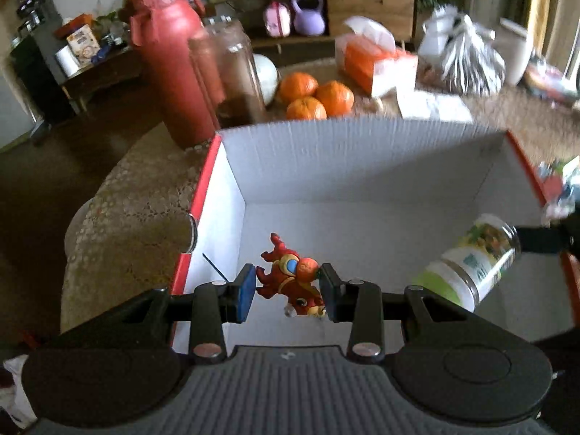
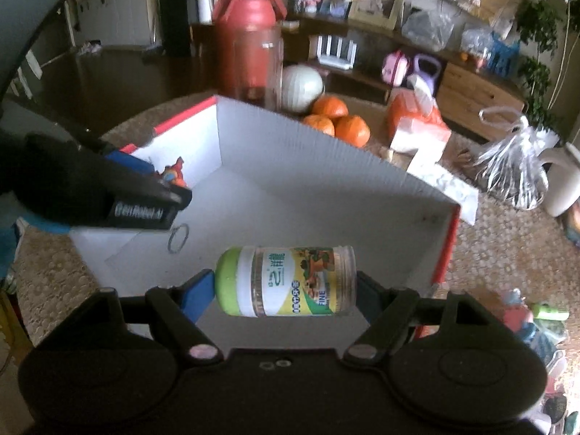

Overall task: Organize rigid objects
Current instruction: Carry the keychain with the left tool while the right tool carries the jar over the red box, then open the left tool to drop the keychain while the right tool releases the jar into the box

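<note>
An open cardboard box [image 1: 362, 152], white inside with red outer sides, sits on the table; it also shows in the right wrist view [image 2: 308, 152]. My left gripper [image 1: 286, 290] is shut on a small red toy figure [image 1: 290, 279] and holds it over the box's near left part. The toy also shows in the right wrist view [image 2: 174, 174]. My right gripper [image 2: 286, 282] is shut on a clear jar with a green lid [image 2: 286, 281], held sideways over the box's near side. The jar also shows at the right of the left wrist view [image 1: 467, 264].
Behind the box stand a red thermos [image 1: 170, 54], a clear jar [image 1: 228, 72], three oranges [image 1: 311, 96], an orange tissue box [image 1: 373, 61] and a plastic bag [image 1: 467, 61]. Small colourful items [image 2: 533, 322] lie right of the box. The table edge curves at left.
</note>
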`<state>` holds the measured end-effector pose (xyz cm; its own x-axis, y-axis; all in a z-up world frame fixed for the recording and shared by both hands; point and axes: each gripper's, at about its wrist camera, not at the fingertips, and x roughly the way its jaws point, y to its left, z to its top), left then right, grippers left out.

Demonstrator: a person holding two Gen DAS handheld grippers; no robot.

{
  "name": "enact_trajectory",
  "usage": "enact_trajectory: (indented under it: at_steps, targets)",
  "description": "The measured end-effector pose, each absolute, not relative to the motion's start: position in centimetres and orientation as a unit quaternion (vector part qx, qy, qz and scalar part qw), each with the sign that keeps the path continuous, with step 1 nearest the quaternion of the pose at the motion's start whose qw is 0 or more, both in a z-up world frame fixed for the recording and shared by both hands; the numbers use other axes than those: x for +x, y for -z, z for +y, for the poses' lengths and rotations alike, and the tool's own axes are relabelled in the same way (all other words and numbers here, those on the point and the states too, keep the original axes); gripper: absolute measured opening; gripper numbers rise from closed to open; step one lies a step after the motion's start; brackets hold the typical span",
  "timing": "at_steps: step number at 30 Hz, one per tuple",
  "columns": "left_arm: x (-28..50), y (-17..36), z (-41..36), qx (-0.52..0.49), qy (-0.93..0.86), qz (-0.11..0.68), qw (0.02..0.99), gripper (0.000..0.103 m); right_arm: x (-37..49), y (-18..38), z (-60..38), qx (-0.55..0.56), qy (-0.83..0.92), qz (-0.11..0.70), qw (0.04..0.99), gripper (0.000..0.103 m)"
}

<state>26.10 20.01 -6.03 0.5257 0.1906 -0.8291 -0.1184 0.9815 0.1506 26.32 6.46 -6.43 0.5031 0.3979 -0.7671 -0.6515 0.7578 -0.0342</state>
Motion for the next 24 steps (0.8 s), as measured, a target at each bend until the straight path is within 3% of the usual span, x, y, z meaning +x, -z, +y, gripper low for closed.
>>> enact_trajectory:
  at_steps: [8, 24]
  targets:
    - [28.2, 8.7, 20.2, 0.080, -0.073, 0.518, 0.848, 0.037, 28.5, 8.1, 8.2, -0.184, -0.309, 0.445, 0.820, 0.080]
    - [29.4, 11.2, 21.3, 0.061, -0.059, 0.574, 0.814, 0.038, 29.1, 9.1, 9.6, -0.216, -0.301, 0.491, 0.788, 0.080]
